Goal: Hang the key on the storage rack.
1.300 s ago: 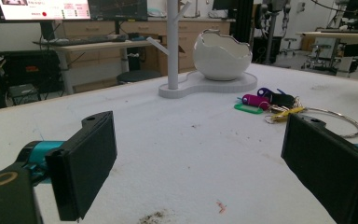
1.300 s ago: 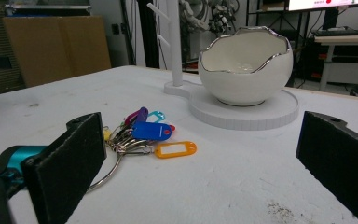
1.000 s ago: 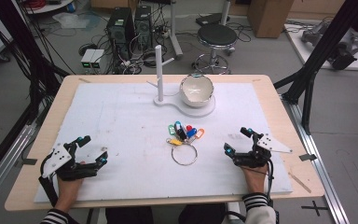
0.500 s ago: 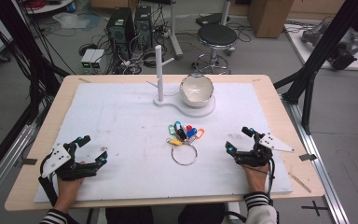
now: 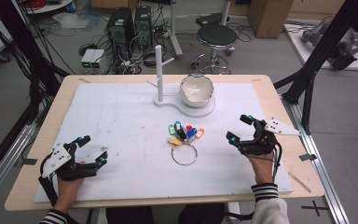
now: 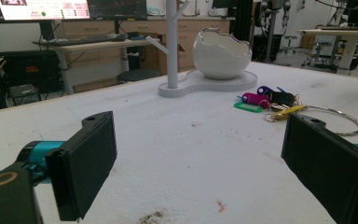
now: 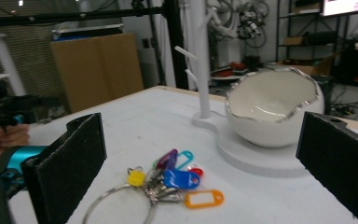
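Note:
A bunch of keys with coloured tags on a large metal ring lies at the middle of the white mat. My left gripper rests on the mat at the front left, open and empty, well left of the keys. My right gripper stands open to the right of the keys, with nothing between its jaws. In the left gripper view the keys lie ahead to the right. The right gripper view has the keys low between its wide-apart jaws.
A white stand with an upright peg pole and an egg-shaped white bowl sits at the back middle of the mat. The wooden table edge runs round the mat. Stools, computers and cables stand on the floor behind.
My right gripper has crept slightly forward and to the right. The left gripper and the keys have stayed where they were.

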Available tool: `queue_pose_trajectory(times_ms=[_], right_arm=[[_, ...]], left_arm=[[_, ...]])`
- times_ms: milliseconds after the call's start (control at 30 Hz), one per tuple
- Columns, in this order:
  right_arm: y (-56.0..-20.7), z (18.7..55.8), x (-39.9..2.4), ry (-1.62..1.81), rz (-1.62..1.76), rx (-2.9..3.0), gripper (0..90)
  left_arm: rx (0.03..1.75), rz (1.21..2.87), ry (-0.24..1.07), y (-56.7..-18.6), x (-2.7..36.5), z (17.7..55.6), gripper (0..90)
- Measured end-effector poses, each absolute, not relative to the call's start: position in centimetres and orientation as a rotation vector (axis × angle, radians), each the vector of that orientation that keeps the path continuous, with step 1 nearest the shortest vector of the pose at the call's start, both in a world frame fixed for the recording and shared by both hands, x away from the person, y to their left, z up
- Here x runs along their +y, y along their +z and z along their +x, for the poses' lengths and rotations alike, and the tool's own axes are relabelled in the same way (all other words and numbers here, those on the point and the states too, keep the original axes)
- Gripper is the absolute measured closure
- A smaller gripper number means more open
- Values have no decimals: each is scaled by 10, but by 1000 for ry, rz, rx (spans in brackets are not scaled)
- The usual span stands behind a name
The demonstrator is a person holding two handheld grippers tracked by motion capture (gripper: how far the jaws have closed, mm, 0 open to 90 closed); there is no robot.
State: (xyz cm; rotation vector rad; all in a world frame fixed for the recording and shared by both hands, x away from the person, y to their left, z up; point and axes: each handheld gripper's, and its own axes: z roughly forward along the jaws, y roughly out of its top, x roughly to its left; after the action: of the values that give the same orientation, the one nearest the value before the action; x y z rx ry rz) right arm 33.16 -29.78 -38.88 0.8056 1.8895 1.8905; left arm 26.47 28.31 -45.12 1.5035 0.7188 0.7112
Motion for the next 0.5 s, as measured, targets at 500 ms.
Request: queue_pose_trajectory(times_ms=[500], right_arm=[[-323, 350, -249, 1707, 529, 2232, 10]], left_arm=[[720, 1505, 709, -451, 282, 265, 107]])
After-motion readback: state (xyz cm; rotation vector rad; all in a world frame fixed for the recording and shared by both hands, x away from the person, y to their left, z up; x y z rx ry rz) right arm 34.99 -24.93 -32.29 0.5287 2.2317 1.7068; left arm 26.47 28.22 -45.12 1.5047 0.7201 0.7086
